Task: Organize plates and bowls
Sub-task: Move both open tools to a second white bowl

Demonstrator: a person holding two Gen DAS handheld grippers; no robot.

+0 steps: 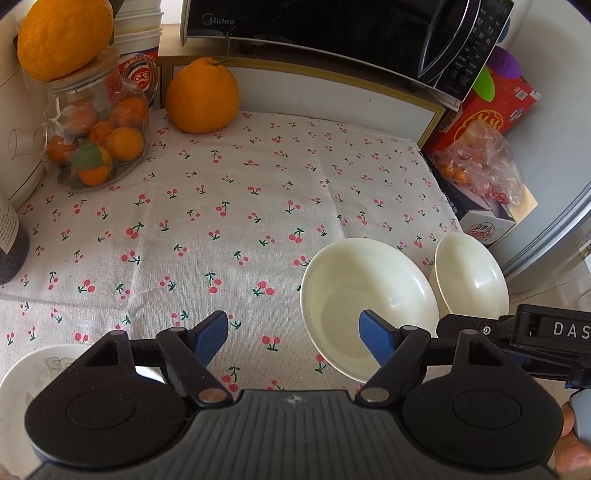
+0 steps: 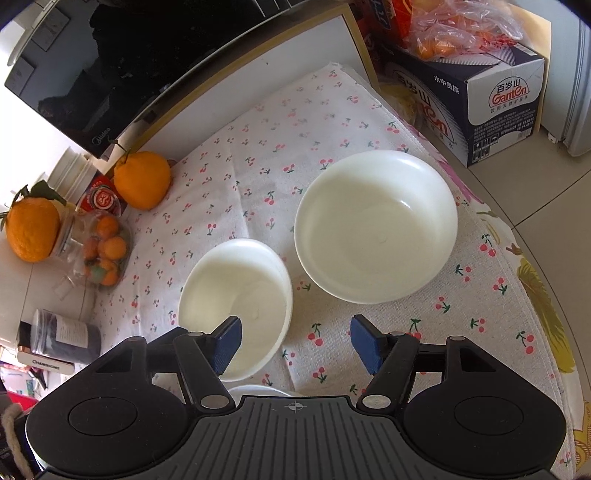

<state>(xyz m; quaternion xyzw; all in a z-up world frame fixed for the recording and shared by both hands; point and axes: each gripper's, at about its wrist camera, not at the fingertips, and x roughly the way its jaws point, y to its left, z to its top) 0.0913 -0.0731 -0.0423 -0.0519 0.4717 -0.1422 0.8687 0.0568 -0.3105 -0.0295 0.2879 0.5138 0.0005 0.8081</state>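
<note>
My left gripper (image 1: 293, 338) hangs spread with nothing between its blue pads, its right pad over the near rim of the wide cream-white shallow ceramic bowl (image 1: 364, 302) at 3 o'clock in the left wrist view; the smaller cream-white deep bowl (image 1: 471, 275) sits just beside it, toward 2 o'clock, rims near or touching, can't tell which. My right gripper (image 2: 295, 343) is also spread and empty, left pad over the smaller bowl's near rim, wide bowl at 1 o'clock in its own view. A white printed dish (image 1: 33, 384) peeks in at 8 o'clock under my left gripper, mostly hidden. Risks, as I judge them: both bowls sit close to the edge of the cherry-print tablecloth (image 1: 221, 221), so a glancing pad could shove one off the table; smooth glazed rims may slip out of a shallow pinch; the two grippers are close together and could clash. Clutter: glass jar of small oranges (image 1: 98, 136) at 10 o'clock, large orange citrus fruit (image 1: 201, 96) at 11, black microwave (image 1: 332, 29) at 12, all well apart from the bowls. Centre cloth is free for stacking.
</note>
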